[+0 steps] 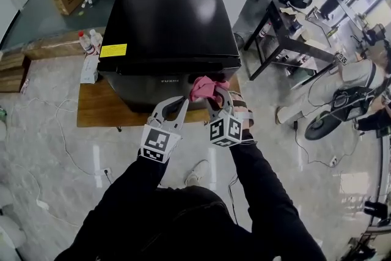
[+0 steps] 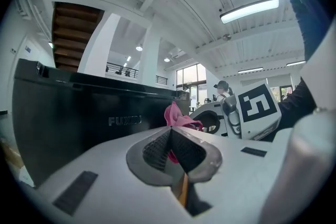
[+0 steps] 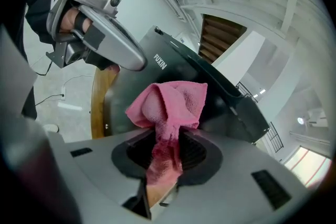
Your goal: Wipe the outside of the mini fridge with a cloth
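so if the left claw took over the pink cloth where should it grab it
Probably the bunched lobe of the pink cloth standing free above the right claw, coming from the left claw side: the tail is pinched in the right claw, and the fridge front lies behind.

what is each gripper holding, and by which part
Right gripper pinches the pink cloth by its bunched lower end. Left gripper is shut on nothing.

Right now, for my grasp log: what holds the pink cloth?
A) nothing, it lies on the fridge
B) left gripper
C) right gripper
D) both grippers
C: the right gripper has its jaws shut on the pink cloth; the left gripper is shut and empty.
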Available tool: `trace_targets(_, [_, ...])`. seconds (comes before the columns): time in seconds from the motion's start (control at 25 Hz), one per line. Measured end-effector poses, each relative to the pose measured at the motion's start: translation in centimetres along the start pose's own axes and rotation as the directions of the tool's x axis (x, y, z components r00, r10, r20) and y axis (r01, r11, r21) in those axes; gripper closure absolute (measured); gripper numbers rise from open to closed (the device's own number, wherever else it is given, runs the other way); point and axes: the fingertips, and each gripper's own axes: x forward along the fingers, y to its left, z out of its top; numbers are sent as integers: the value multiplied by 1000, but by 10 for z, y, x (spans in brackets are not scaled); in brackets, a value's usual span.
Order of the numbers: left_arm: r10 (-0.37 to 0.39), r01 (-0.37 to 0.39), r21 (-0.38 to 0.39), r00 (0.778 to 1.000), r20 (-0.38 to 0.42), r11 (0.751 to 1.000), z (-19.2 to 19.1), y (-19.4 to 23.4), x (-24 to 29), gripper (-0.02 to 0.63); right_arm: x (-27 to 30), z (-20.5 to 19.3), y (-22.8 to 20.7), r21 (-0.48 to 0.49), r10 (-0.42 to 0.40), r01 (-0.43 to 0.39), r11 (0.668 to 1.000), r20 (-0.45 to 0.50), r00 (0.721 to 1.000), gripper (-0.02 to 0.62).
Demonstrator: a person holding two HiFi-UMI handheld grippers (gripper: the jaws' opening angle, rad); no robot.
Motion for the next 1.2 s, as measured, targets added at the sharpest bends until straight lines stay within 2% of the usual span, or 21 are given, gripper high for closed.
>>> trace_targets(0.32, [49,-50,-21,998,-36,999,-36,8,14,600,23,-21,25,0,65,-65,998,24,998,492])
trace_targets(0.6, [27,-33,-43,993,-118,999,-85,-1,31,600,53,-59,72,-6,172,-173,985,-14,985,494])
trace_targets(0.92, [43,-55,-52,976,-212,997,-150,-3,53,600,95,-117,132,-23,279,-282,959,-75,957,494])
trace_targets(1.2, [42,-75,-102,955,-295,992,-211,2,70,600,124,-157,183,24,398,-398,917,-138,907,494])
